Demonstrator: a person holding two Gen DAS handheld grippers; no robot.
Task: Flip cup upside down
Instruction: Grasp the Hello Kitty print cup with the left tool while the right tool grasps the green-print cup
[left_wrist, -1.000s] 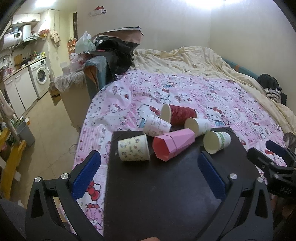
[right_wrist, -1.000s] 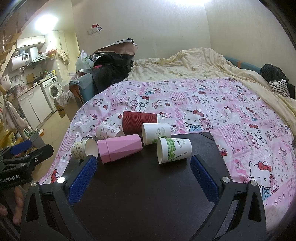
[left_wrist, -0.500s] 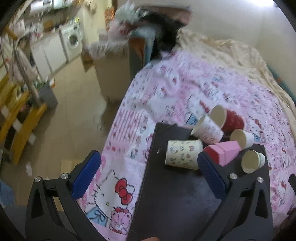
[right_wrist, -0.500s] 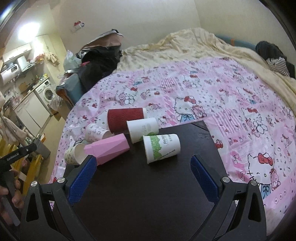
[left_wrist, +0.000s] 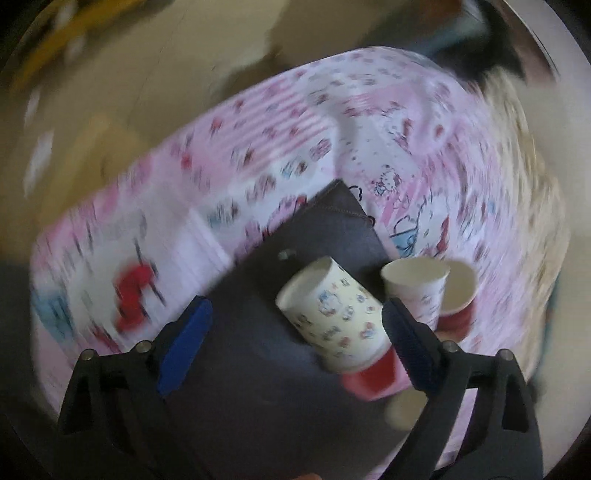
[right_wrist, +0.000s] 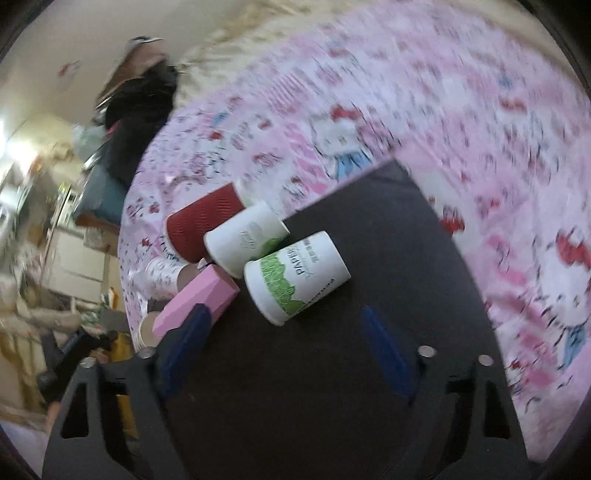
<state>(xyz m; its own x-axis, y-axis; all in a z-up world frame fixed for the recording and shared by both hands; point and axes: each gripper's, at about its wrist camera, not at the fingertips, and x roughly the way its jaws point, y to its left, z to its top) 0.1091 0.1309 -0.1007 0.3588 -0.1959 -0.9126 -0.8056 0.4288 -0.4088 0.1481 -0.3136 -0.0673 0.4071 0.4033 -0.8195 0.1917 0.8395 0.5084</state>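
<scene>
Several paper cups lie on their sides in a loose cluster on a dark rectangular board (right_wrist: 332, 387), which rests on a bed covered by a pink cartoon-print quilt (right_wrist: 461, 110). The board gives the cups a flat, firm surface – the soft bedding alone would not.

The left hand-held gripper (left_wrist: 295, 350) has its blue-padded fingers spread wide and empty. It points at the nearest cup, a cream paper cup with small cartoon prints (left_wrist: 332, 317), which lies tilted on the board with one end toward the camera; the right-side pad is just beside its wall. This placement suits a sideways grasp on the body, which leaves the wrist free to rotate the cup mouth-down.

The right hand-held gripper (right_wrist: 288, 354) is also apart and holds nothing. It faces a white paper cup with a green printed band (right_wrist: 295, 273), lying beside a plain white cup (right_wrist: 245, 238), a dark red ribbed cup (right_wrist: 203, 225) and a pink faceted cup (right_wrist: 195, 299).

Motion blur is heavy in the left view – contact probably has not occurred.
</scene>
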